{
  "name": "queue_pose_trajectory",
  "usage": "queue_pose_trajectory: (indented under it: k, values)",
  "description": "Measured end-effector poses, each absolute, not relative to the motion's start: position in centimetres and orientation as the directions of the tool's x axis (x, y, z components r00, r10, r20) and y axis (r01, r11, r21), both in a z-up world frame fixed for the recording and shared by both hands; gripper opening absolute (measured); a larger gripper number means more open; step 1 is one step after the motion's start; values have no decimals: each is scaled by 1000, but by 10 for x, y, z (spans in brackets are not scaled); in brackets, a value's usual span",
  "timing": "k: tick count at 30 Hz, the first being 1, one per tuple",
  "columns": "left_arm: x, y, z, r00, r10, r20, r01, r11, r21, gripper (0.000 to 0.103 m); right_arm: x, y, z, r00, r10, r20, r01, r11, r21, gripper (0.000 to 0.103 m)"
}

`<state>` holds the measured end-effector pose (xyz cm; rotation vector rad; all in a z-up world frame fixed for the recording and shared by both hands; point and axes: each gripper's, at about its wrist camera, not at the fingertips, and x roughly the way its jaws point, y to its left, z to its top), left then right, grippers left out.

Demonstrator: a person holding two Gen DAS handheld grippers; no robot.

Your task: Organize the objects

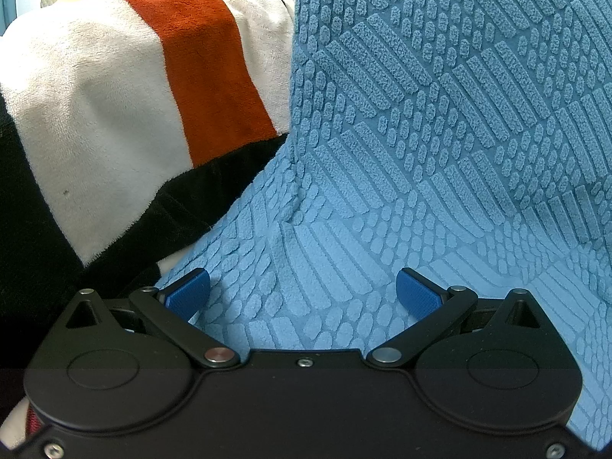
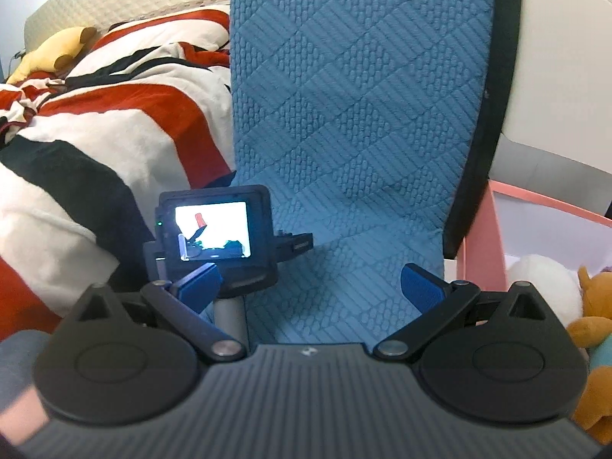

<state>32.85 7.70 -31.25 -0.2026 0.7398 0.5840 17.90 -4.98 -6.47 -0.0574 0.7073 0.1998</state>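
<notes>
Striped bedding (image 1: pixel 114 88) borders the blue blanket's (image 1: pixel 420 114) left edge, both tongs (image 1: pixel 302 292) (image 2: pixel 310 287) spread above it.

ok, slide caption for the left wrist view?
Open left gripper over textured blue blanket, beside striped red, white and black fleece.

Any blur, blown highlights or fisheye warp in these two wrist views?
Left wrist: sharp; blue textured cloth relief crisp, its straight edges bowed by the fisheye, dark vignette in the corners. Right wrist: softer overall; the small camera screen is blown out white, the white surface at top right is near clipping, and the plush toys at the right edge are smeared.
</notes>
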Motion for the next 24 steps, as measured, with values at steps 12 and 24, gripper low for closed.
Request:
queue_pose_trajectory:
  k: [12,24]
  values:
    - [329,77,-312,587,431,-685,-570,821,28,103,147,-78,-52,765,192,-615,-237,971,7,103]
    - [321,91,-305,545,427,-722,-578,815,46,103,134,-117,-50,757,131,-640,-143,989,32,103]
